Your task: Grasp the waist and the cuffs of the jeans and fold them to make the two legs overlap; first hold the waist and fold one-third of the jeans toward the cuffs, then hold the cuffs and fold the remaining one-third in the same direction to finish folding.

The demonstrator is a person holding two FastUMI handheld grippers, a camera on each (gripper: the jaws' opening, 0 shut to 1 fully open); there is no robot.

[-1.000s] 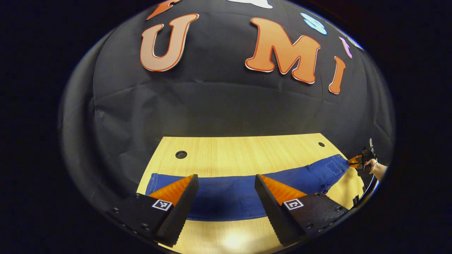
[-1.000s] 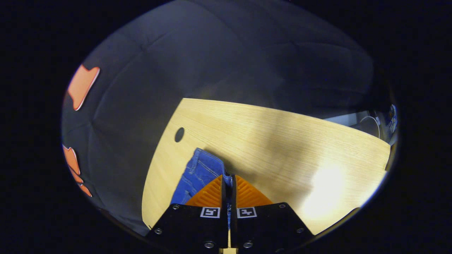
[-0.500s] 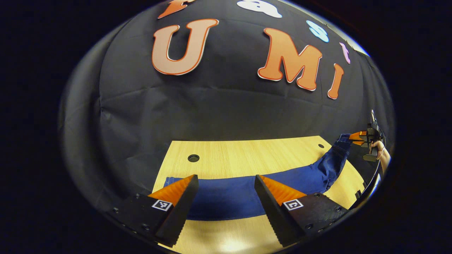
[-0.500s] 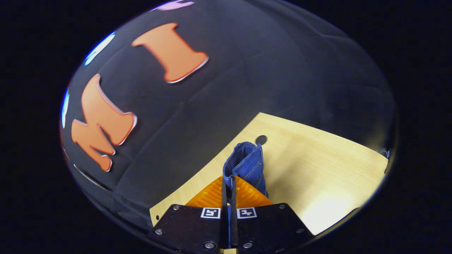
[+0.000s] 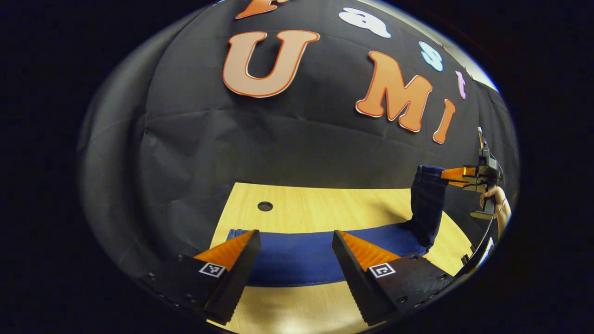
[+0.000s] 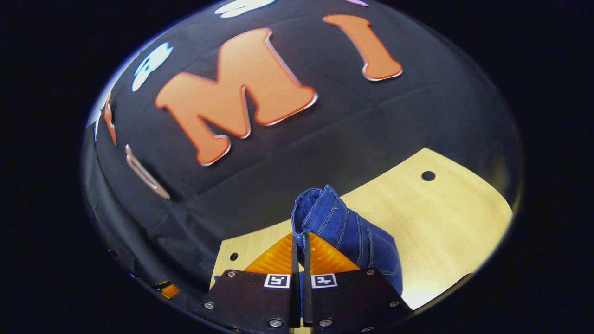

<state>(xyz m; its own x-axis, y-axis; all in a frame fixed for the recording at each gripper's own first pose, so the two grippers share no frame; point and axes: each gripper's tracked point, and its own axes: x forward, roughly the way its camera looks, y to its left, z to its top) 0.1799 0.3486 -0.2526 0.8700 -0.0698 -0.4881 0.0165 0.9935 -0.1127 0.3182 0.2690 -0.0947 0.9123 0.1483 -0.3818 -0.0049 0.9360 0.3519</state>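
Blue jeans (image 5: 301, 253) lie in a long band across the wooden table (image 5: 325, 204), legs stacked, the cuff end (image 5: 234, 233) at the left. My left gripper (image 5: 294, 234) hovers open over the leg part, one finger on each side, touching nothing. At the far right the waist end (image 5: 424, 204) rises off the table, hanging from my right gripper (image 5: 443, 174), which a hand (image 5: 494, 199) holds. In the right gripper view the right gripper (image 6: 299, 235) is shut on the bunched waist (image 6: 334, 222), whose stitched denim curls over the fingertips.
A round hole (image 5: 265, 206) sits in the table behind the cuff end, and another hole (image 6: 428, 176) lies near the far corner in the right gripper view. The black cloth wall (image 5: 278, 139) stands close behind the table's back edge.
My right gripper has lifted the waist end from flat on the table to well above it and swung round toward the wall. The left gripper has stayed open over the legs.
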